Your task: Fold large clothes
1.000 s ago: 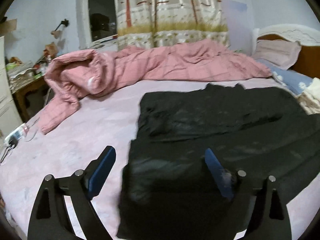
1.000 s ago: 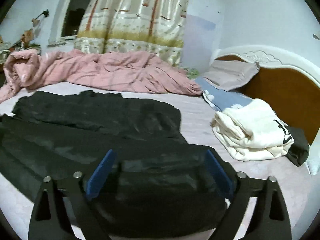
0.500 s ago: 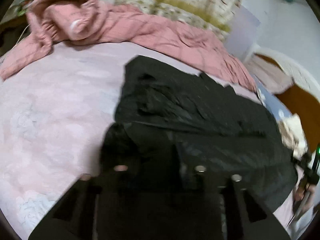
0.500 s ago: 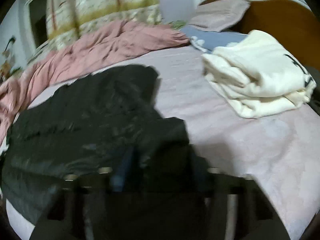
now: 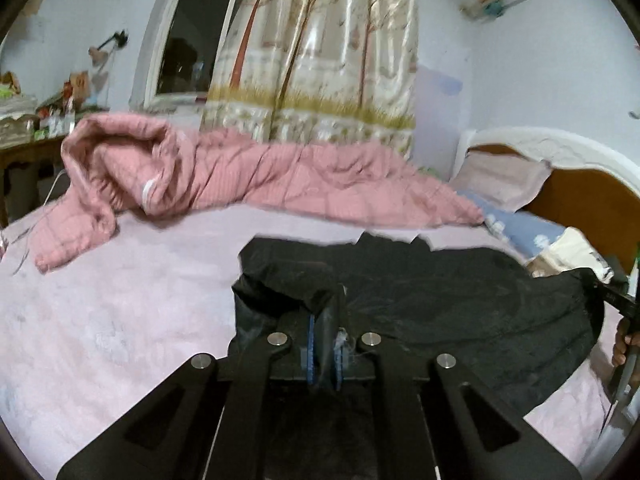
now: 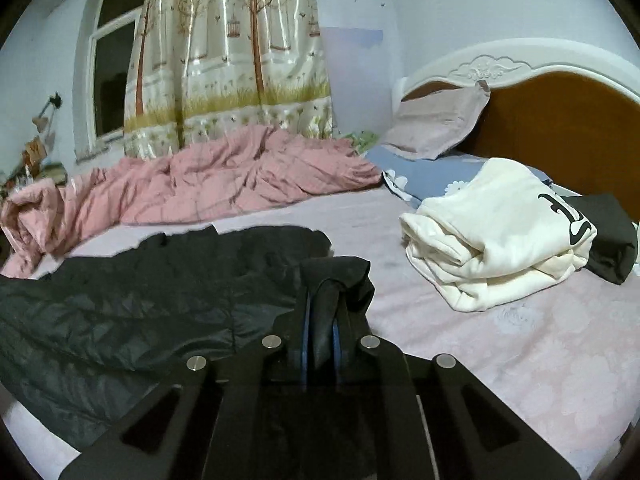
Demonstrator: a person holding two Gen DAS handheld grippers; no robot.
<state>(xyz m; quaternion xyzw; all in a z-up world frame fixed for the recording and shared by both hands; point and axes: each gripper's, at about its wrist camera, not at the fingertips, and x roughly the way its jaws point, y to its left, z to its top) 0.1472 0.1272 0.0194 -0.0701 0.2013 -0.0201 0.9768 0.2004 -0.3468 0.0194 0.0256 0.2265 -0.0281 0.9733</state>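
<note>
Pink-sheeted bed [image 5: 100,320] filling the lower frame, black padded jacket [image 5: 460,300] spread mid-frame, long axis running left to right, left hand-held gripper [image 5: 323,354] clamped on its left corner, right hand-held gripper [image 6: 320,344] clamped on its right corner

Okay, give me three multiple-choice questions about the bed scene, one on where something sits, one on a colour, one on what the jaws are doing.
1. Where does the folded cream sweatshirt lie?
A. near the headboard
B. on the pink quilt
C. on the floor

2. What colour is the jacket being folded?
A. cream
B. black
C. pink

3. What state are both grippers in?
A. wide open
B. shut on jacket fabric
C. out of view

Answers: 1 A, it sits on the bed by the pillows; 2 B, the spread garment is black; 3 B, the left gripper and right gripper each have jaws closed with black cloth pinched between.
</note>
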